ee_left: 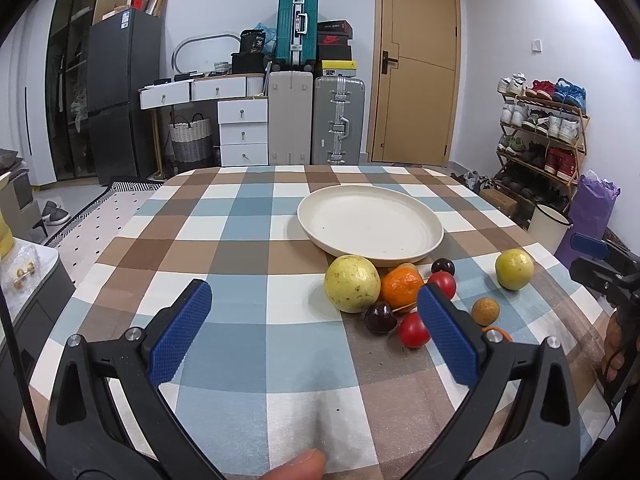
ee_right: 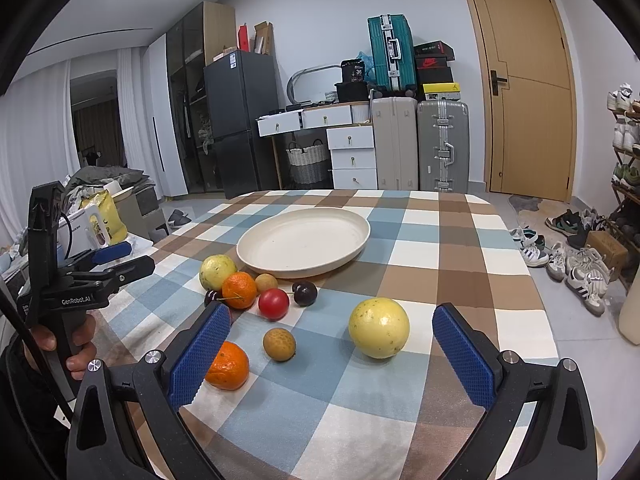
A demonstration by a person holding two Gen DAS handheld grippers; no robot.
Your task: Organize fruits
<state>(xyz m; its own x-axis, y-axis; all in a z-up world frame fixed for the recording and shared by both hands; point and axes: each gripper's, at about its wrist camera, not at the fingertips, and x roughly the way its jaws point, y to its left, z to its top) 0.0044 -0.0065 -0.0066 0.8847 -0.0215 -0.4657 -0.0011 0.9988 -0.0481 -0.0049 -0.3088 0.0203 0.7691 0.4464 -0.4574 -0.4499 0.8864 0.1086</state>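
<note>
Left tool (ee_left: 314,308): blue pads spread wide, nothing between them, hovering over bare counter (ee_left: 248,240).
Right tool (ee_right: 328,334): also spread wide and empty; in its own view a small brown fruit (ee_right: 279,344) and a yellow-green round fruit (ee_right: 379,328) sit in the gap ahead of the pads.
Plate (ee_right: 256,254): cream, empty, at the far middle of the checked cloth; no fruit on it yet.
Main cluster: a second yellow-green fruit (ee_left: 352,289), an orange (ee_left: 401,288), red round fruits (ee_left: 442,284) and dark cherries (ee_left: 380,318) bunched just beside the plate's near rim.
Cluster from left tool: about 1 o'clock, close to its right pad.
Loose fruit from right tool: the yellow-green one near 12 to 1 o'clock, the brown one near 11 o'clock, another orange (ee_right: 227,365) at 10 o'clock, partly behind the left pad.
Plate from right tool: roughly 11 o'clock, beyond the fruit.
Long axis: the fruits are round, so no approach angle looks favoured.
Nearer hand: I judge the right tool better placed for the lone yellow-green fruit, the left for the cluster.
Progress: seemingly at the start, since every fruit lies on the cloth.
Risk: round fruit may roll when nudged; the cluster is tight.
</note>
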